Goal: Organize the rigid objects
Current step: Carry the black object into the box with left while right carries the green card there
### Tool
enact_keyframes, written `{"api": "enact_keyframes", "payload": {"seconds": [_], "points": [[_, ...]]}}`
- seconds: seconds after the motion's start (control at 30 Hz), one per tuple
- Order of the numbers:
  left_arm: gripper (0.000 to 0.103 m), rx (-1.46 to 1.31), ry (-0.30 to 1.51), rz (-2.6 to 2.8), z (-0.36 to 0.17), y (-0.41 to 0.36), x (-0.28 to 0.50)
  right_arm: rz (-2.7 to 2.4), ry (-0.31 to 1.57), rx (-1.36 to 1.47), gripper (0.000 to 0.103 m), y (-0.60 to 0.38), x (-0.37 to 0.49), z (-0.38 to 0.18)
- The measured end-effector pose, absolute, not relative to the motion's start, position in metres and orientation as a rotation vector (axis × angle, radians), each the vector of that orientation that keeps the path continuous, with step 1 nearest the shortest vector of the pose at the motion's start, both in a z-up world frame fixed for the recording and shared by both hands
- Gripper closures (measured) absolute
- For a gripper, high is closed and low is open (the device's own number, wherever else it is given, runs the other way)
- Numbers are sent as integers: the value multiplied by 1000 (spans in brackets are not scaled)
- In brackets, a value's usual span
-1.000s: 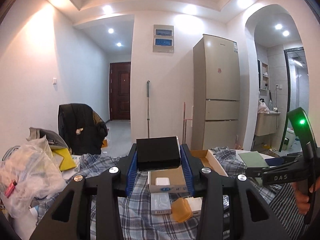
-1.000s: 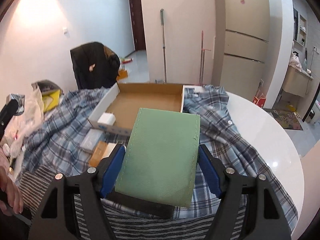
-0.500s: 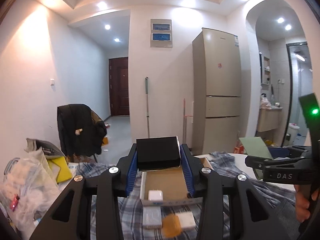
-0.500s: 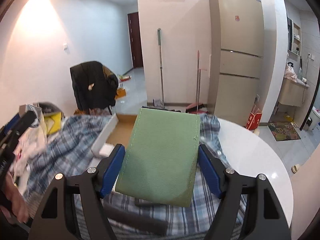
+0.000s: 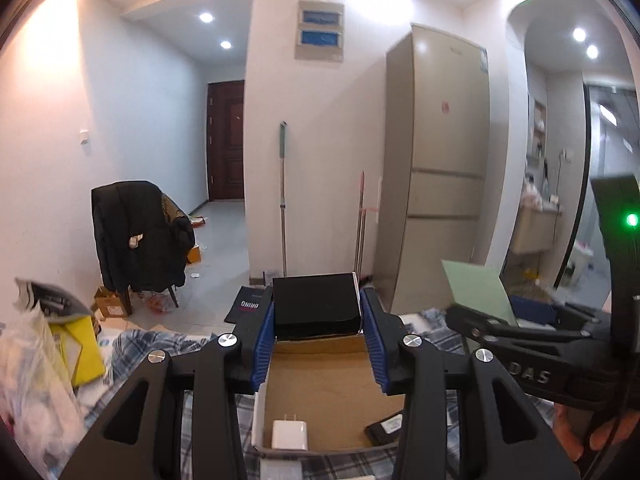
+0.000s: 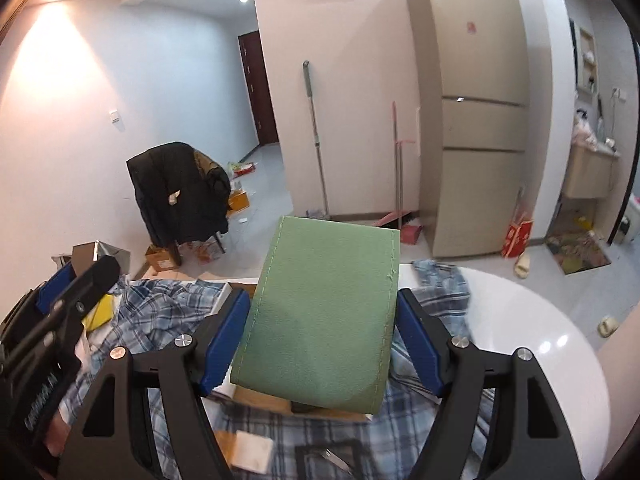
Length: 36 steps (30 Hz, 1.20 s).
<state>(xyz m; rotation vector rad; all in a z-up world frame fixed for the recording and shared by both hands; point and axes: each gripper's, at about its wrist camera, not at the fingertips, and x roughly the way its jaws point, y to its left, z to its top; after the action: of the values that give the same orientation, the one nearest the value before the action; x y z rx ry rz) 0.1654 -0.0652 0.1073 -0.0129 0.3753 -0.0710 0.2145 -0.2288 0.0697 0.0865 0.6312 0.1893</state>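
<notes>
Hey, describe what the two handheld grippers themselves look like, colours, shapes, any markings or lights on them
Both are matte black plastic frames with cut-out openings and round silver screw heads. The left gripper and right gripper each have two fingers lined with ribbed blue pads. Seen from the left wrist, the right gripper's side carries white letters "DAS" and a glowing green light. No sleeves or cables show.

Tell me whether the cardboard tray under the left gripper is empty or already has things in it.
Not empty. The cardboard tray holds a white charger near its front wall and a flat black item at the right; the rest of its floor is bare.
</notes>
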Motion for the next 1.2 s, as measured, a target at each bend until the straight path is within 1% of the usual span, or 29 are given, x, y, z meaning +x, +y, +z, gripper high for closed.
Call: {"api": "enact_keyframes", "payload": {"seconds": [0.07,0.17,0.23,0.33,0.5,0.7,0.93,1.1,1.13,1.17,1.2], "points": [[61,-8,407,-55,101,-67,180,169,630,73,30,-223,228,65],[61,-65,543,5,83,-63,216,131,636,65,30,-222,242,52],[61,-78,565,-37,72,-60,232,100,646,90,30,-228,249,39],[61,-9,631,-49,47,-60,254,115,687,82,30,-231,259,16],[61,-56,744,-142,4,-57,271,148,783,96,30,-233,280,-18],[61,30,830,-104,-30,-71,284,188,872,95,30,-228,288,-46],[61,35,927,-77,-67,-66,303,168,891,86,30,-231,292,-54],[61,-1,956,-78,-77,-61,307,170,892,63,30,-228,294,-54],[60,-1,955,-81,-78,-61,307,172,893,65,30,-227,294,-54],[56,0,956,-81,-79,-61,307,173,892,67,30,-228,294,-54],[40,-1,954,-79,-79,-60,307,172,890,69,30,-228,294,-53]]}}
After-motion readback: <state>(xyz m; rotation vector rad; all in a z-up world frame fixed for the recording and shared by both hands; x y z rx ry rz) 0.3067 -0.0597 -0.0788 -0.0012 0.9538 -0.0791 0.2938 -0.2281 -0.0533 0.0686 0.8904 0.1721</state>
